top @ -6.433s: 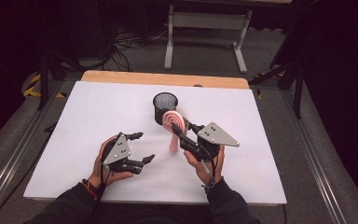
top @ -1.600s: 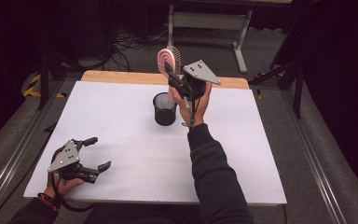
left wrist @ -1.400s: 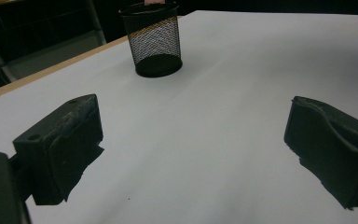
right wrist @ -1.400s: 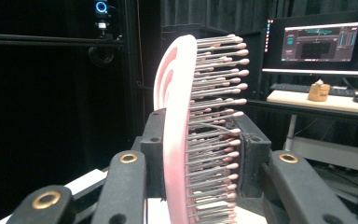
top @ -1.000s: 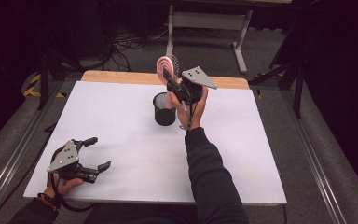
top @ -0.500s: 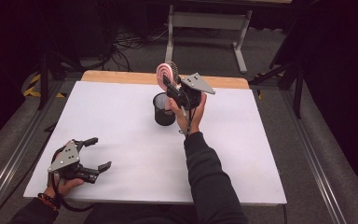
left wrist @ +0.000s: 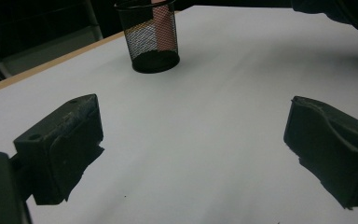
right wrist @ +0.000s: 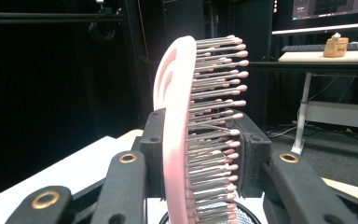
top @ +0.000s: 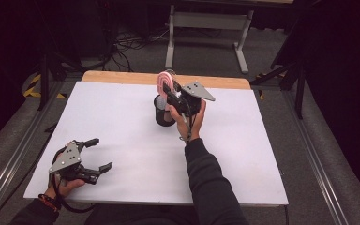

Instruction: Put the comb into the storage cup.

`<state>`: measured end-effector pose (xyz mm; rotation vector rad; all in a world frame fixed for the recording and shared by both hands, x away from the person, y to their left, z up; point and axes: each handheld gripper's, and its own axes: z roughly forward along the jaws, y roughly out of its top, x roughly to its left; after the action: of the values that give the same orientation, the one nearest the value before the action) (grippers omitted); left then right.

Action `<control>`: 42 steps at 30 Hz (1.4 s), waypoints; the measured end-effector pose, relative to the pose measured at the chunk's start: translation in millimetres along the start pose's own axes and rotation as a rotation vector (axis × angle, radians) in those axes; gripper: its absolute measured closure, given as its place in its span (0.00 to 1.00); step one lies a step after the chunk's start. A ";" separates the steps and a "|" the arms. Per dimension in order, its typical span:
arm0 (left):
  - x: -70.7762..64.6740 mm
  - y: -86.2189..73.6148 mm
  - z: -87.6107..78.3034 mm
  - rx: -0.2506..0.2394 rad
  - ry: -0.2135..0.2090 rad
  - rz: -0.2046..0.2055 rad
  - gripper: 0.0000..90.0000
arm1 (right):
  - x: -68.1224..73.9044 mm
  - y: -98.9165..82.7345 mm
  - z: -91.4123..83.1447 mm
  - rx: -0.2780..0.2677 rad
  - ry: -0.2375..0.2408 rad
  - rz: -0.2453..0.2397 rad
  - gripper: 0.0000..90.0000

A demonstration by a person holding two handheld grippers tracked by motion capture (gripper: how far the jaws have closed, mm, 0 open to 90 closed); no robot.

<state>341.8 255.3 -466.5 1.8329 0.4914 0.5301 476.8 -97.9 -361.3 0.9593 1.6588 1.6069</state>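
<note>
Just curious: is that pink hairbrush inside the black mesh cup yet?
Partly in. The hairbrush stands upright in the right tongs; its handle shows inside the mesh cup.

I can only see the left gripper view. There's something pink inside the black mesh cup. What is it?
Observer: It's the handle of a pink hairbrush; its bristled head sticks up above the mesh cup.
Operator: Is someone holding it?
Observer: Yes, the right gripper is clamped on the brush's head, one jaw against its back and one against the bristles.
Operator: And my gripper?
Observer: The left gripper sits open and empty near the table's front left corner, far from the cup.
</note>
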 end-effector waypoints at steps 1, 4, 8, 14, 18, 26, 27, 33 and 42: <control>0.0 0.0 0.0 0.001 0.000 0.002 0.06 | 0.0 0.0 0.0 0.000 0.000 0.000 0.70; -0.3 0.1 -0.2 -0.001 0.001 0.001 0.06 | -1.4 -3.7 -0.3 0.004 -0.001 0.007 0.69; -0.1 -0.1 0.0 0.003 0.000 0.000 0.06 | -3.5 -8.2 -0.7 0.008 -0.010 0.022 0.69; -0.4 -0.3 0.6 0.005 -0.002 -0.002 0.06 | -4.0 -11.7 -0.9 0.016 -0.011 0.024 0.69; -0.4 -0.3 1.3 0.009 -0.005 -0.001 0.07 | -3.7 -14.7 -2.6 0.009 -0.006 0.020 0.69; -1.2 -0.3 2.5 0.014 -0.002 -0.001 0.07 | -3.8 -16.6 -4.9 0.018 -0.022 0.007 0.64; -1.2 -0.3 2.5 0.014 -0.002 -0.001 0.07 | -3.8 -16.6 -4.9 0.018 -0.022 0.007 0.64; -1.0 -0.6 3.0 0.018 -0.003 0.001 0.07 | -3.0 -18.2 -5.3 0.023 -0.028 -0.002 0.60; -1.7 -0.8 4.1 0.024 -0.008 0.005 0.07 | -2.0 -17.8 -5.6 0.040 -0.045 -0.020 0.52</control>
<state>342.7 251.5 -468.6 1.8592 0.4905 0.5221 471.8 -102.5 -378.8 0.9895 1.6702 1.5332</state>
